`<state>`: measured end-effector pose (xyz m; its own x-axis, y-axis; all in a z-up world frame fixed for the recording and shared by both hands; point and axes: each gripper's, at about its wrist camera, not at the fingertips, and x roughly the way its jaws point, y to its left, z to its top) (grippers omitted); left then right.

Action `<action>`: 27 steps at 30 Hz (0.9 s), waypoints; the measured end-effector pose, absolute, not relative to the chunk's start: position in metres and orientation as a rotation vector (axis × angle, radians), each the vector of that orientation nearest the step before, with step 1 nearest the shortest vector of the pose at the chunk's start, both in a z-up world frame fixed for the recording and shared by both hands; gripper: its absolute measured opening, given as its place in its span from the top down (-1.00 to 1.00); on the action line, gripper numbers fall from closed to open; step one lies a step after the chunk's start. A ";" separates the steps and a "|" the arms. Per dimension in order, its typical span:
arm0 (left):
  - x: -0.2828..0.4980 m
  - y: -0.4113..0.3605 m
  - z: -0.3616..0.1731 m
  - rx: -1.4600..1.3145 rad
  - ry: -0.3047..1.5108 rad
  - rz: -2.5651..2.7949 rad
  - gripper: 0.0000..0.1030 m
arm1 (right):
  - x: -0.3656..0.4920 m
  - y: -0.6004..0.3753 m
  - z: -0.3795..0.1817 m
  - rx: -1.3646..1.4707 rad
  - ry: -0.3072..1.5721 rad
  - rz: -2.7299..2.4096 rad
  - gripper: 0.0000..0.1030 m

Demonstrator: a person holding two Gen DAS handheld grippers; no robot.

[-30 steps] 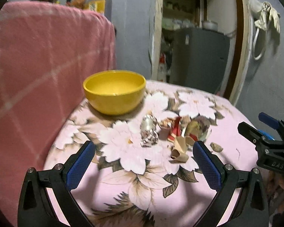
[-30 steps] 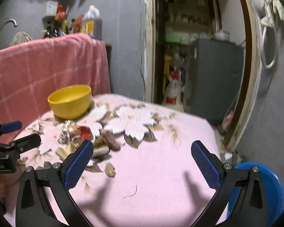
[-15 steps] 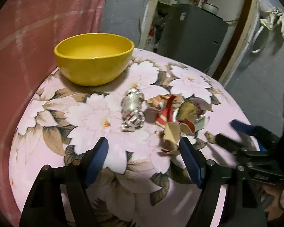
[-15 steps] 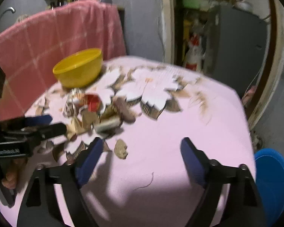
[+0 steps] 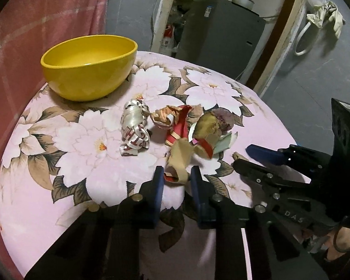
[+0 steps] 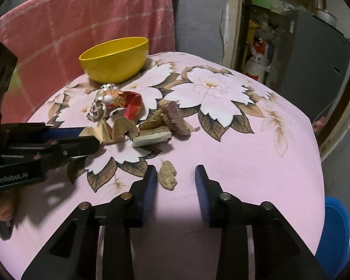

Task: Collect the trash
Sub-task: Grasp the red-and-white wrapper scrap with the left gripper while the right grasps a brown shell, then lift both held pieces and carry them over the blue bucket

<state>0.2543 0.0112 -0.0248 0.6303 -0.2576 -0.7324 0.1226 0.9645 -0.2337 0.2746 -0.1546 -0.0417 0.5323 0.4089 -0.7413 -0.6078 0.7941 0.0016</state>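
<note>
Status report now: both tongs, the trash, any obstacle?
Left tongs closing around tan paper scrap. Right tongs open beside small brown scrap. Yellow bowl behind pile, nothing blocking.

Two close wrist views — shared trash pile (image 5: 175,135)

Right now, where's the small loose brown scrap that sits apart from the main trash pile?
In the right wrist view the brown scrap lies on the tablecloth between the right claw fingers, nearer the left one, just short of the pile.
</note>
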 end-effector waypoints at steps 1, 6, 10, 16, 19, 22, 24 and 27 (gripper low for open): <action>0.254 0.011 -0.025 -0.171 0.863 -0.220 0.70 | 0.274 -0.154 -0.042 -0.275 0.804 0.626 0.59; 0.252 0.012 -0.022 -0.199 0.863 -0.207 0.77 | 0.271 -0.150 -0.043 -0.295 0.800 0.650 0.73; 0.248 0.009 -0.018 -0.192 0.850 -0.184 0.88 | 0.271 -0.152 -0.041 -0.279 0.785 0.642 0.73; 0.237 -0.006 -0.006 -0.098 0.787 -0.131 0.89 | 0.264 -0.161 -0.033 -0.240 0.706 0.605 0.73; 0.234 -0.010 -0.001 -0.083 0.763 -0.117 0.90 | 0.258 -0.166 -0.028 -0.220 0.662 0.591 0.73; 0.231 -0.012 0.008 -0.104 0.726 -0.128 0.90 | 0.252 -0.175 -0.020 -0.187 0.608 0.571 0.73; 0.227 -0.015 0.017 -0.100 0.682 -0.134 0.90 | 0.249 -0.182 -0.015 -0.159 0.575 0.559 0.73; 0.222 -0.022 0.030 -0.101 0.617 -0.152 0.90 | 0.244 -0.198 -0.001 -0.106 0.494 0.523 0.73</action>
